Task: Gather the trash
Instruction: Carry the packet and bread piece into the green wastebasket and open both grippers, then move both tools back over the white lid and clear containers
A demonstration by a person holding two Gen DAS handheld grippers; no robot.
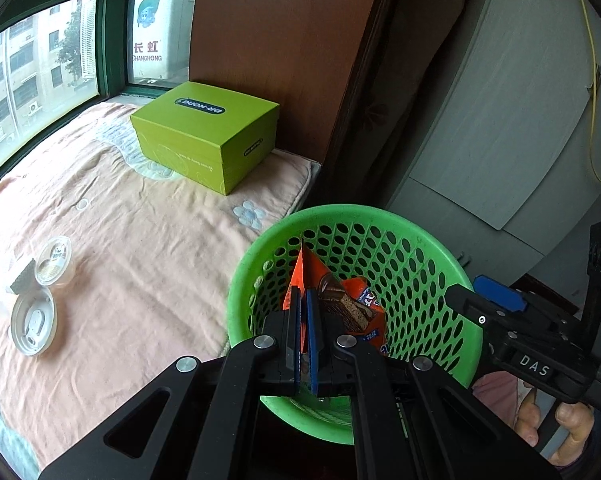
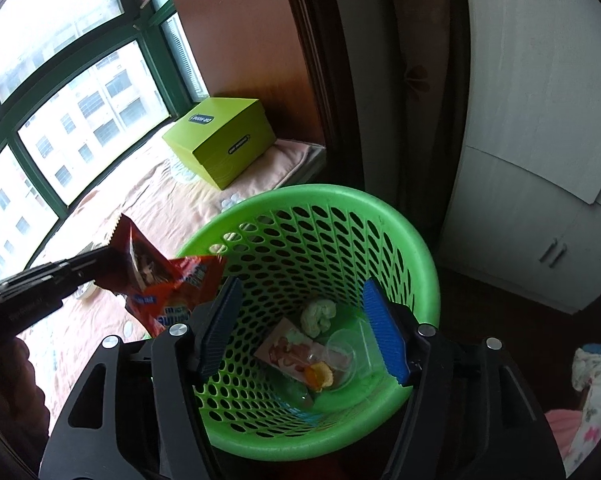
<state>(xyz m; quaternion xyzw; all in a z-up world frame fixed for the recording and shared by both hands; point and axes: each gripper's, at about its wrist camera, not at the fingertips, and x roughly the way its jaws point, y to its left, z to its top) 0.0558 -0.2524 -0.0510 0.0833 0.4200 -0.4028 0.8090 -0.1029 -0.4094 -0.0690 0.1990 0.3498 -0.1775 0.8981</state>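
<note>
While the left gripper (image 1: 305,300) is clamped tight on the orange foil snack wrapper (image 1: 340,304), the left wrist view puts that wrapper over the mouth of the green perforated plastic waste basket (image 1: 420,240), with the chocolate wafer print showing at about 1 o'clock from the blue pads. Right wrist view shows what that one can't: the wrapper (image 2: 172,284) hangs at the basket rim (image 2: 380,200) around 9 o'clock, not down inside, pinched by the left gripper's black fingers (image 2: 96,264). Right gripper (image 2: 300,328) stands wide, nothing between its blue ribbed pads (image 2: 384,332), aimed straight down into the basket. Only this view reaches the basket floor: a crumpled pale green tissue wad (image 2: 319,314), a pink printed flat packet (image 2: 292,350), a clear plastic cup (image 2: 342,354) and a yellow-orange scrap (image 2: 320,374), all close together. Left wrist view alone shows trash still out on the peach floral blanket (image 1: 140,240) at 9 o'clock: a white round plastic lid (image 1: 32,326) and a small clear lidded tub (image 1: 54,262), just beside each other, well apart from the basket. Lime green cardboard box (image 1: 208,136) sits at 11 o'clock by the window in both views. Right gripper's body (image 1: 540,344) shows at 3 o'clock in the left view, with the person's fingers (image 1: 568,428) under it.
</note>
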